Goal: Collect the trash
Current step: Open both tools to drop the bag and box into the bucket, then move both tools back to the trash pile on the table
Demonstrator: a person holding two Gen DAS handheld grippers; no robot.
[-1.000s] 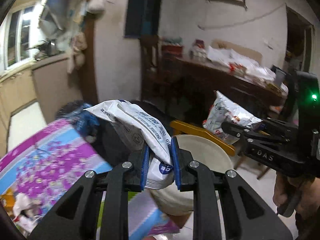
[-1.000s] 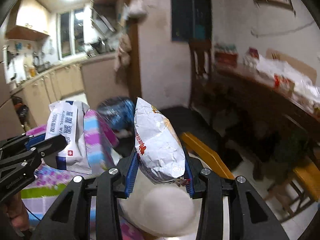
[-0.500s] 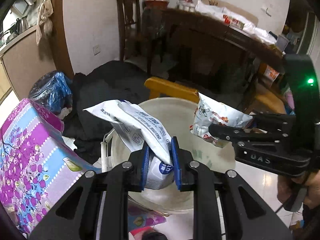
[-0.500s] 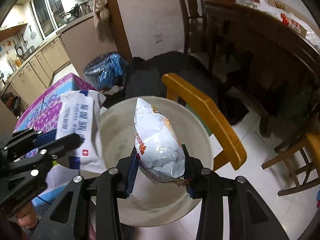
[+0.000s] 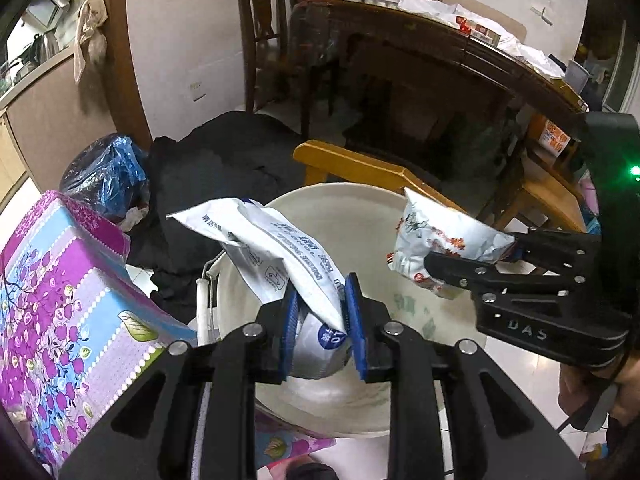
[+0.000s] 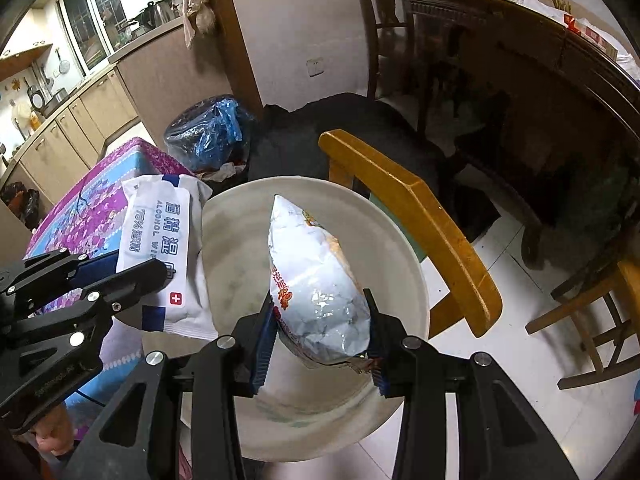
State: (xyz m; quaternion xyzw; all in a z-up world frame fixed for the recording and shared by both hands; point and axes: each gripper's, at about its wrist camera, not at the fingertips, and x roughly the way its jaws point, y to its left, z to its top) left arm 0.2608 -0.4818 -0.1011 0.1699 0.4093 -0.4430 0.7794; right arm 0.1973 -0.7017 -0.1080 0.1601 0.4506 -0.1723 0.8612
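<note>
My left gripper (image 5: pixel 320 322) is shut on a white alcohol wipes packet (image 5: pixel 276 248), held over the near left rim of a round cream bin (image 5: pixel 352 208). The packet also shows in the right wrist view (image 6: pixel 160 248). My right gripper (image 6: pixel 320 344) is shut on a silvery snack bag (image 6: pixel 316 284), held above the open bin (image 6: pixel 240 232). The snack bag also shows in the left wrist view (image 5: pixel 436 240), with the right gripper (image 5: pixel 472 264) to the right of the bin.
A table with a purple flowered cloth (image 5: pixel 60 288) stands left of the bin. A yellow wooden chair (image 6: pixel 412 216) is just behind it. A dark bag with blue plastic (image 6: pixel 204 132) and black cloth (image 5: pixel 224 168) lie on the floor. A dark cluttered table (image 5: pixel 460 60) is at the back.
Both grippers have tilted down and moved over the bin, each still holding its packet. The bin now fills the middle of both views.
</note>
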